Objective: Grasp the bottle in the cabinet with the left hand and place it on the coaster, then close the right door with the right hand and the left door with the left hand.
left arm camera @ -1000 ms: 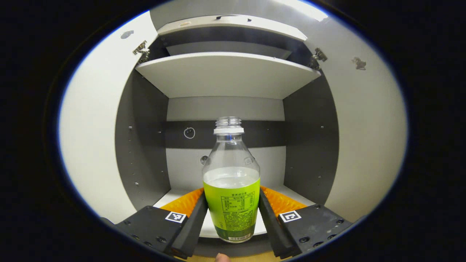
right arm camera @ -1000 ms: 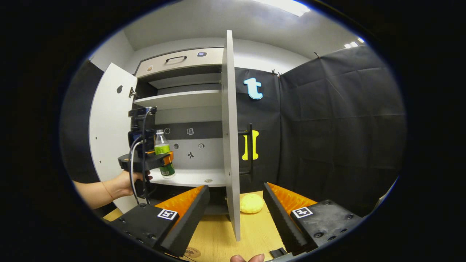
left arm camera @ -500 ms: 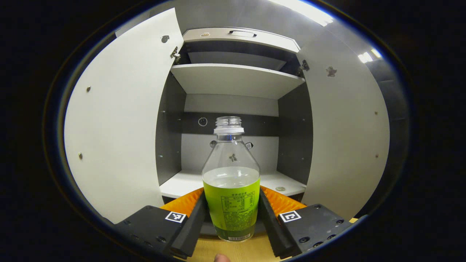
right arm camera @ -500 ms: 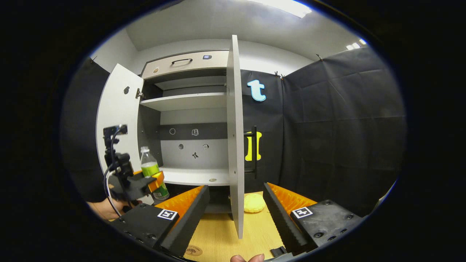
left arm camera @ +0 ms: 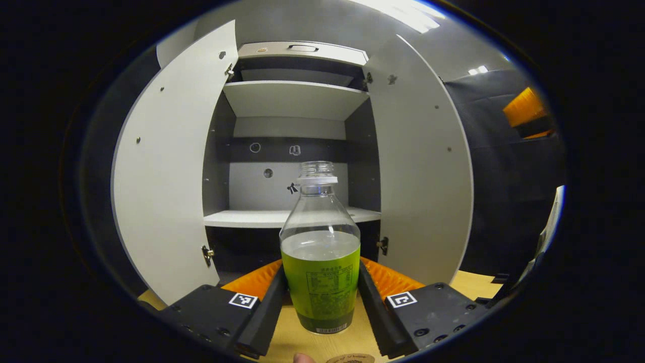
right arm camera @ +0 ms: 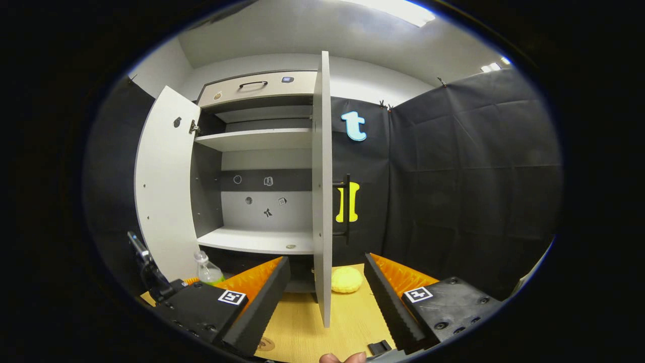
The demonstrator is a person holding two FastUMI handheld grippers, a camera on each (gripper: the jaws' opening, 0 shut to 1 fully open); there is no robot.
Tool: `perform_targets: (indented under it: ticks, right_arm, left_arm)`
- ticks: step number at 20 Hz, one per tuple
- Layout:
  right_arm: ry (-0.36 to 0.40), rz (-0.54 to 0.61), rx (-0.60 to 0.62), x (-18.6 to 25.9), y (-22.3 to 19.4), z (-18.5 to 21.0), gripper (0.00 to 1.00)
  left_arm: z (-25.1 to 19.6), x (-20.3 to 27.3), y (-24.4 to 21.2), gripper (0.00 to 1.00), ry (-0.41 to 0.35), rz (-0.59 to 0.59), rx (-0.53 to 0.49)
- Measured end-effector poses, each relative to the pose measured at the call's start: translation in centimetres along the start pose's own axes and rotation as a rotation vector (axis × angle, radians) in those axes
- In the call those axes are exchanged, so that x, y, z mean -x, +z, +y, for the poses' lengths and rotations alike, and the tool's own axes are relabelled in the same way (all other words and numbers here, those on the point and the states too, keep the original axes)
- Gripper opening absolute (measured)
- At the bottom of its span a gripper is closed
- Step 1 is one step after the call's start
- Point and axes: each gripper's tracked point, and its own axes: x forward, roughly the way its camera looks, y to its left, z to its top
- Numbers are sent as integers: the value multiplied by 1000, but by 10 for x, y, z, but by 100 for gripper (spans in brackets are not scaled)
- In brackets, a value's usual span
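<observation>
Left hand-held gripper (left arm camera: pixel 322 297) clamps the bottle (left arm camera: pixel 320 262) upright above the wooden desk (left arm camera: pixel 322 343), coaster (left arm camera: pixel 351 358) edge just below. Right gripper view: right hand-held gripper (right arm camera: pixel 326 295) released, edge-on right door (right arm camera: pixel 321 191), yellow object (right arm camera: pixel 345 280) behind.

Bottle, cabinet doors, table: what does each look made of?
Bottle: clear plastic, probably; the shelf shows through it, with a glossy green label. Cabinet doors: matte white laminated board, apparently; flat with small screw heads. Table: light wood or wood-look laminate, faint grain.
</observation>
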Motion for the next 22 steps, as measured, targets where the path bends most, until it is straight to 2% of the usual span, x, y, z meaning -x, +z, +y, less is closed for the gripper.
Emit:
perform_targets:
  ticks: [5,11,17,22]
  right_arm:
    - [-9,10,-1,4,1,-5,98]
    - [-8,32,42,10,-4,-4,98]
    - [-25,77,83,15,-15,-10,98]
    - [-55,87,119,19,-14,-21,98]
  left_arm:
    - [-29,22,-65,78,-55,67,-12]
    - [-46,36,-139,78,-107,134,24]
    - [-47,28,-161,78,-134,115,6]
    - [-41,28,-170,78,-124,116,20]
